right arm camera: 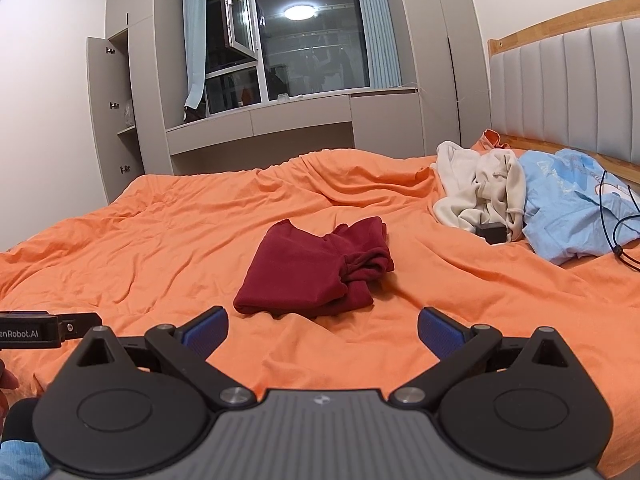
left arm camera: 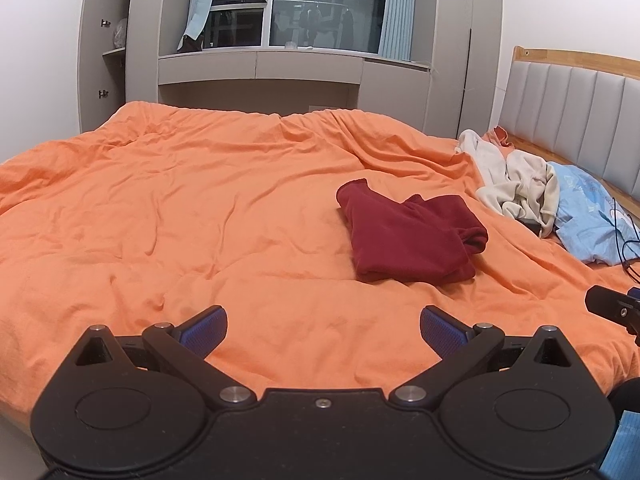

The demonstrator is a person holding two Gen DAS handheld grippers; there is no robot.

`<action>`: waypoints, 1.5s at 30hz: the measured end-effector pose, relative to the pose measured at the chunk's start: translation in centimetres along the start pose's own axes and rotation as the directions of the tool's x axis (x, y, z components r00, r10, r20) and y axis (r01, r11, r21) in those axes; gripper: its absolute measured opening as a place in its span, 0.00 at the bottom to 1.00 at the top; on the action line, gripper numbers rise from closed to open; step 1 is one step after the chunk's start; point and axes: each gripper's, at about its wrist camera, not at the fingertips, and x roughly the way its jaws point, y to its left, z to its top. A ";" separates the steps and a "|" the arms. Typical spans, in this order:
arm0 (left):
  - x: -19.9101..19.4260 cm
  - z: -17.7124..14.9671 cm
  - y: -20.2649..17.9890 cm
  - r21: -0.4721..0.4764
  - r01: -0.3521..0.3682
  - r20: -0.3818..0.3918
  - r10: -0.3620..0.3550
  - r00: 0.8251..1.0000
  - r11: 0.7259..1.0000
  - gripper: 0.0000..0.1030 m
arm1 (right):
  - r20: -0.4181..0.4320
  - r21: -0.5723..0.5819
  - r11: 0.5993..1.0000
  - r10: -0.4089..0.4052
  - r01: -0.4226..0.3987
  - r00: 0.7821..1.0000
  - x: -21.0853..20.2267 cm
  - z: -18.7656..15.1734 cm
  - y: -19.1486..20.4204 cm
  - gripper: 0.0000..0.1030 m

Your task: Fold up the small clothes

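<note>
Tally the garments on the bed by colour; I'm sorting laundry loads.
Dark red garment: 1
Cream garment: 1
Light blue garment: 1
Total: 3, all lying on the orange duvet.

Brightness: my room is evenly lit, warm, fairly bright.
Source: a round ceiling lamp, seen only as a reflection in the dark window.
Glare: that reflection blows out white in both my views.
Shadows: soft, under the dark red garment and in duvet creases.
Distortion: strong fisheye bending; black corners.
Focus: sharp overall, edges slightly soft.
</note>
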 end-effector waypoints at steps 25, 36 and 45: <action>0.4 0.1 -0.1 0.001 -0.002 -0.007 0.002 1.000 1.000 0.99 | -0.008 0.002 1.000 0.000 0.000 1.000 0.3 -0.2 -0.1 1.00; 0.7 0.0 0.0 0.000 -0.002 -0.013 0.002 1.000 1.000 0.99 | -0.010 0.003 1.000 -0.001 0.001 1.000 0.4 -0.2 -0.1 1.00; 1.3 -0.5 0.1 0.002 -0.001 -0.022 0.001 1.000 1.000 0.99 | -0.020 0.005 1.000 -0.001 0.001 1.000 0.9 -0.6 -0.4 1.00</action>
